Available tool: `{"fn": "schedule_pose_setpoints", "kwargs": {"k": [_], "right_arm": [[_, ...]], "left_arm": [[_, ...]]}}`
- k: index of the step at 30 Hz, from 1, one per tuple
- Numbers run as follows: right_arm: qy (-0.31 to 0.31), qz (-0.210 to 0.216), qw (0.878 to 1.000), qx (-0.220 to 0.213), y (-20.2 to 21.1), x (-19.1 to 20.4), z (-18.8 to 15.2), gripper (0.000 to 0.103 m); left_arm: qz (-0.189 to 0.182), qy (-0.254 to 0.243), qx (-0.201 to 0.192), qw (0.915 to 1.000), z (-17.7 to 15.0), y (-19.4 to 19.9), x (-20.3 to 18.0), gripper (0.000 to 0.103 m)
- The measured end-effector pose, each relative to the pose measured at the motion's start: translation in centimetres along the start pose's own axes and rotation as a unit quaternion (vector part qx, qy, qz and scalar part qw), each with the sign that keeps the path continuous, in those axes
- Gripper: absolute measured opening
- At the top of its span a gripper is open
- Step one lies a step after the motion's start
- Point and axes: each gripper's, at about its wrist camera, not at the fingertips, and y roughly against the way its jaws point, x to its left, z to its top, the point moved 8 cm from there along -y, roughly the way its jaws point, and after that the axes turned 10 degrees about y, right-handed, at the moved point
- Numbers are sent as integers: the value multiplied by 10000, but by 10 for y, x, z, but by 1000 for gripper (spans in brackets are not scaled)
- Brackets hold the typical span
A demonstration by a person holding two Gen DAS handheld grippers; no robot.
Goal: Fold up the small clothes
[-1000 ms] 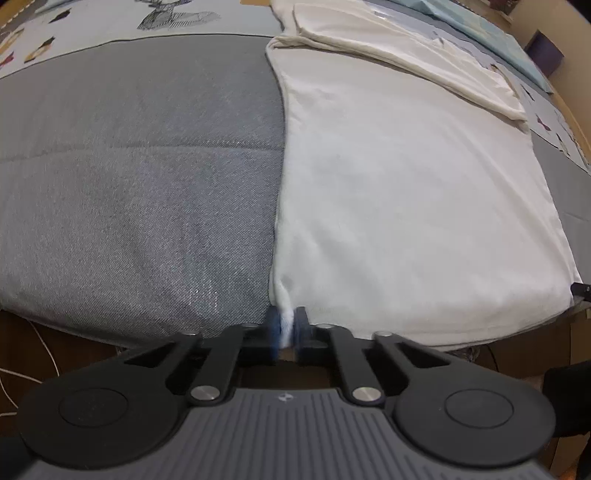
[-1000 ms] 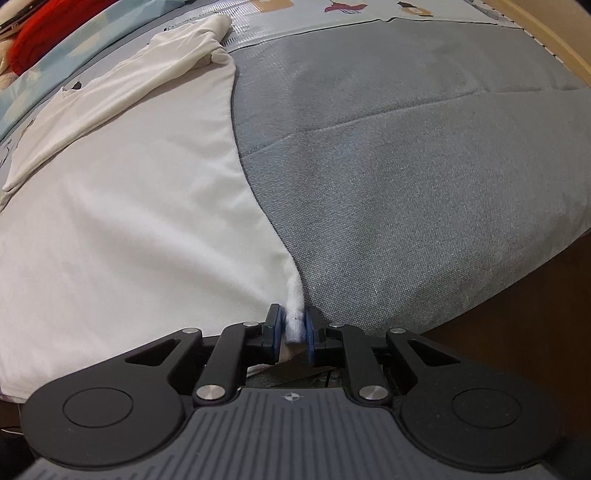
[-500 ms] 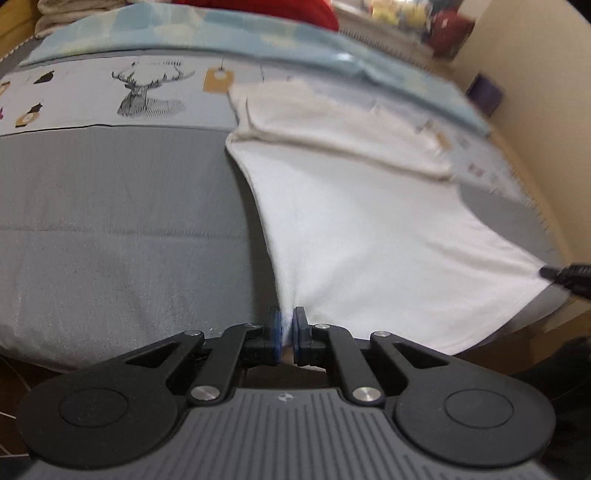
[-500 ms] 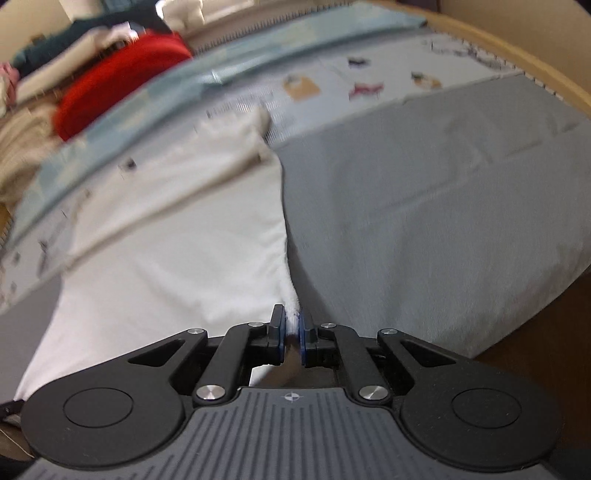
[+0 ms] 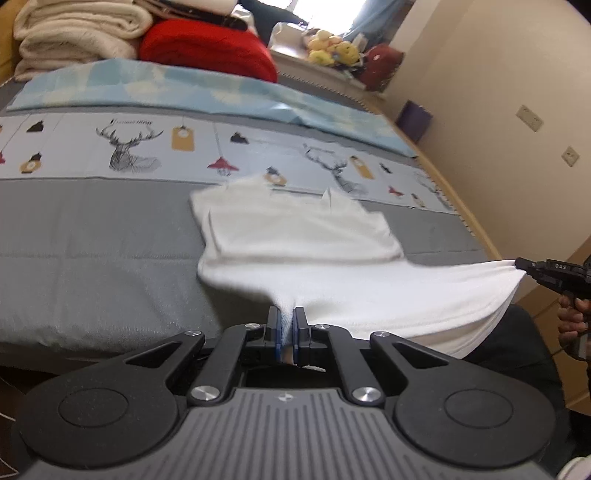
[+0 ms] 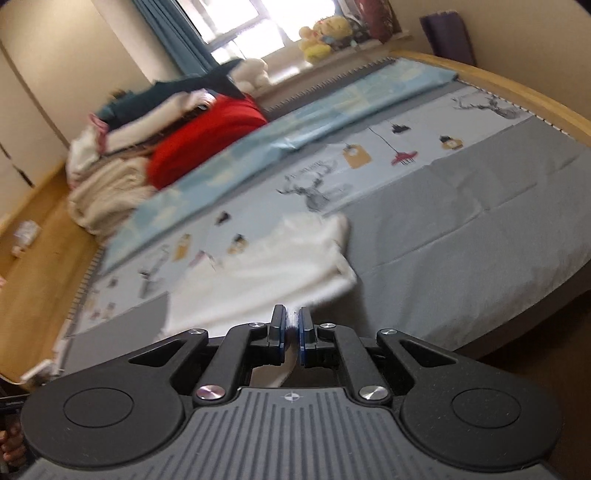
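Note:
A white garment (image 5: 303, 236) lies on the grey bedspread (image 5: 92, 236), its near hem lifted off the bed. My left gripper (image 5: 285, 325) is shut on the hem's left corner. My right gripper (image 6: 291, 330) is shut on the hem's right corner; it also shows at the right edge of the left wrist view (image 5: 546, 271), with the hem stretched between the two. In the right wrist view the garment (image 6: 266, 273) is blurred, its far part resting on the bed with the sleeves folded in.
The bed (image 6: 461, 229) has a printed deer strip and a light blue sheet (image 5: 184, 86) beyond. A red cushion (image 5: 207, 48) and folded blankets (image 5: 74, 33) are piled at the head. A wooden bed frame (image 6: 517, 88) and wall (image 5: 498, 92) stand to the right.
Both grippers have risen and pulled back with the hem. The garment's near half has come off the bed and the cameras now look across the whole bed.

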Motion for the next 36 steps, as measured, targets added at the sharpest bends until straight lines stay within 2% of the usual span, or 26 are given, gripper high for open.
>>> {"fn": "schedule_pose_setpoints", "kwargs": {"k": [2, 5, 10, 12, 14, 15, 16, 17, 19, 20, 22, 24, 27, 30, 32, 36], "right_arm": [[38, 43, 9998, -186, 7, 1, 6, 6], [96, 30, 9996, -259, -14, -1, 19, 6], [257, -433, 9985, 200, -118, -21, 51, 6], [296, -687, 9964, 411, -168, -32, 64, 6], [244, -968, 9941, 432, -208, -44, 74, 6], [211, -1290, 9908, 348, -224, -54, 80, 7], [185, -1606, 9865, 266, -233, -63, 85, 8], [69, -1756, 9842, 200, -239, -70, 85, 9], [-250, -1610, 9865, 159, -248, -82, 77, 10], [-357, -1586, 9859, 386, -253, -86, 69, 11], [-498, -1421, 9862, 682, -259, -87, 60, 11], [-420, -1138, 9887, 879, -267, -80, 56, 18], [20, -1175, 9865, 1143, -283, -67, 46, 24], [294, -1180, 9832, 1361, -298, -59, 34, 25], [271, -1248, 9794, 1567, -308, -61, 27, 25], [172, -1274, 9794, 1560, -320, -64, 29, 26]], "left_arm": [[-36, 72, -41, 10000, 11, -8, 1, 5], [81, 244, -8, 9997, 39, -46, 13, 6], [615, 592, 388, 9956, 101, -159, 54, 6], [662, 782, 484, 9936, 120, -195, 66, 7], [840, 1029, 256, 9908, 138, -216, 83, 8], [952, 1083, 22, 9895, 143, -220, 91, 8], [980, 1183, -203, 9879, 143, -222, 100, 13], [1009, 1370, -127, 9853, 137, -227, 109, 14], [1183, 1736, 330, 9771, 127, -237, 118, 14], [1129, 1716, 345, 9781, 128, -238, 117, 15], [1147, 1565, 354, 9804, 132, -242, 114, 24], [1140, 1602, 421, 9796, 133, -251, 115, 30], [1233, 1675, 573, 9765, 122, -266, 117, 30], [1411, 1741, 687, 9721, 119, -278, 118, 32], [1442, 1793, 706, 9706, 120, -286, 116, 38], [1600, 1813, 828, 9668, 117, -303, 112, 40]]}}
